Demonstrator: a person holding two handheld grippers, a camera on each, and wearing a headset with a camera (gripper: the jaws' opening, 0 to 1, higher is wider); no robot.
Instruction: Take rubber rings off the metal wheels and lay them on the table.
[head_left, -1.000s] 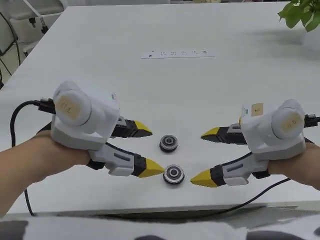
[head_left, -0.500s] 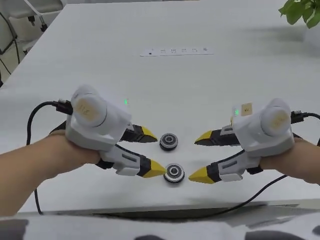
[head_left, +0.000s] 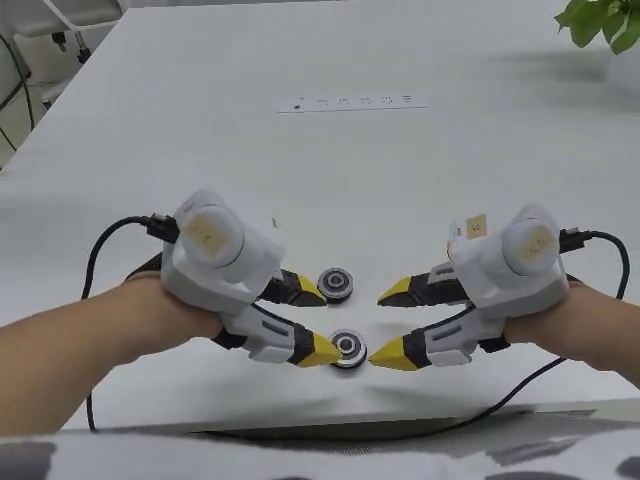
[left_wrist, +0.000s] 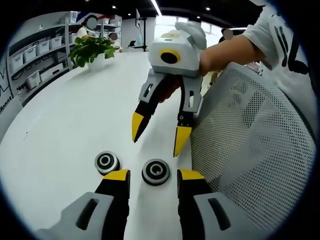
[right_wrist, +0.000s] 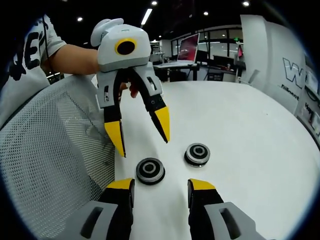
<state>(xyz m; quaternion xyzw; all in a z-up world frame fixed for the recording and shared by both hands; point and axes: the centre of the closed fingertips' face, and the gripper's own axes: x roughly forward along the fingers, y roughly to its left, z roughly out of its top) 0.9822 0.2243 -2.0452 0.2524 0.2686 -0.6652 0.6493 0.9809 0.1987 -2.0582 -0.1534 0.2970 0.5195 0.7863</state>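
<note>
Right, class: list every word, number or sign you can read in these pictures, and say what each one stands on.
"W": on the wall panel, rest cut off.
Small line beneath it: blurred.
Shirt print: cut off, unreadable.
Stickers on left gripper and right gripper: too small.
Power strip marks: too small.

Two small round metal wheels with black rubber rings, lying flat on white table: nearer wheel (head_left: 348, 347), farther wheel (head_left: 336, 283), close together, rings still on.
</note>
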